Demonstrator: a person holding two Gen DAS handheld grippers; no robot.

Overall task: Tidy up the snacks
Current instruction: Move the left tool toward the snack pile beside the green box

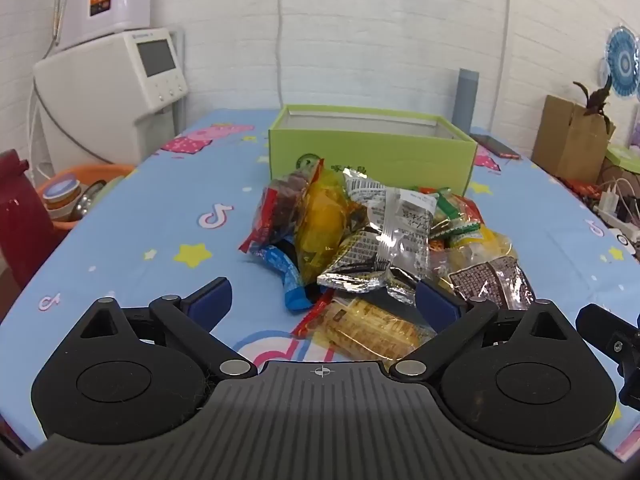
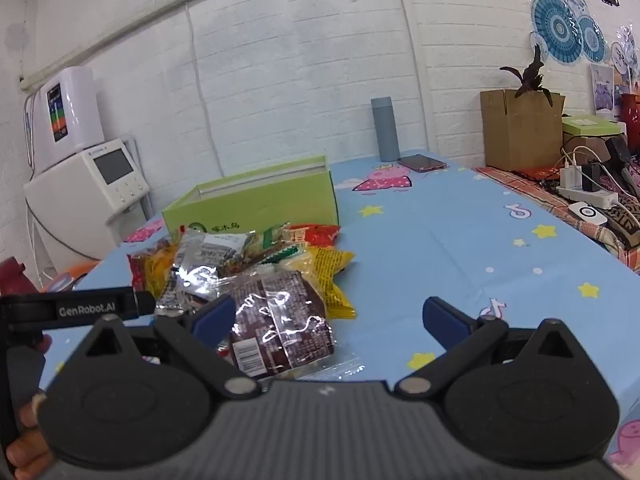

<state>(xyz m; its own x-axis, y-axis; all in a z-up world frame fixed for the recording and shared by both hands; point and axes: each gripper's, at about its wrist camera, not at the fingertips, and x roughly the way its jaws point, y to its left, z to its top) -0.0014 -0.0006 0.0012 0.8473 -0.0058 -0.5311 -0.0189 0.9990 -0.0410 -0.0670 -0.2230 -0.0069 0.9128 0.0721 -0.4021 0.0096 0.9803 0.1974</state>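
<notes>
Risks, judged from the present layout: the snack pile [image 1: 376, 240] is loose and overlapping, so a pinch on one packet is likely to drag or tip its neighbours; the glossy film wrappers may slip from the blue pads; a hard squeeze could crush the wafer packet [image 1: 368, 330]; both tools work the same near edge of the heap and could knock together.

Left gripper [image 1: 324, 300]: jaws spread wide, holding nothing; the wafer packet lies between them, at the near edge of the pile. Contact with the pads cannot be told.

Right gripper [image 2: 328, 316]: jaws spread wide, holding nothing; the brown packet [image 2: 280, 320] lies between them, close by the left pad.

Snack pile: a mixed heap on the blue cartoon tablecloth [image 1: 140, 220], just in front of the green box [image 1: 372, 148].
- silver foil packets with printed labels, crinkled, on top
- yellow packet and red packet, left side of the heap as the left camera shows it
- blue wrapper, partly buried
- brown packet, patterned, clear film ends
- wafer packet, clear, red-trimmed

Green box: lid off; its inside is hidden by the near wall.
</notes>
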